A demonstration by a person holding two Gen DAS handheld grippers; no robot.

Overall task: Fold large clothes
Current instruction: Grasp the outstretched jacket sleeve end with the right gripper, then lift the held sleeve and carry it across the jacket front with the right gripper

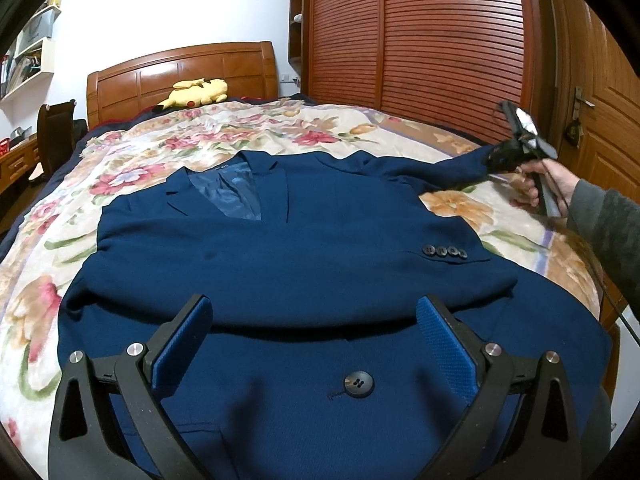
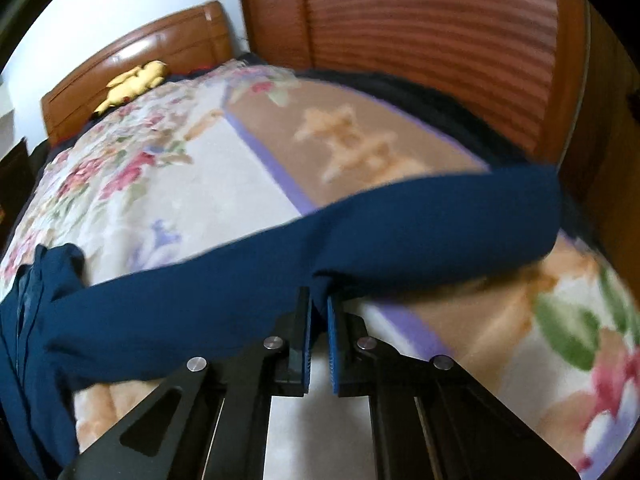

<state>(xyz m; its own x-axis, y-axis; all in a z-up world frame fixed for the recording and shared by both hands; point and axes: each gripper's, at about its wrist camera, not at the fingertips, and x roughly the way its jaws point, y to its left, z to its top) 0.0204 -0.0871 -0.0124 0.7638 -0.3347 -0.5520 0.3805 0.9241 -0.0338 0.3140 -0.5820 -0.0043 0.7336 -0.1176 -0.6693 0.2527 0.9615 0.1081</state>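
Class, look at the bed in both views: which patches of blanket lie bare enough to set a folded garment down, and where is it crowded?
Bare floral blanket lies between the jacket collar and the yellow plush toy by the headboard. A narrower strip runs along the jacket's left edge. It is crowded on the right, where the right tool grips the outstretched sleeve.

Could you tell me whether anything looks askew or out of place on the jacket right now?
Only one sleeve: the right gripper pinches it, stretched sideways off the jacket, while the other lies folded across the front.

Navy blue jacket (image 1: 280,272) on cream floral blanket (image 1: 168,136); yellow plush toy (image 1: 196,92).
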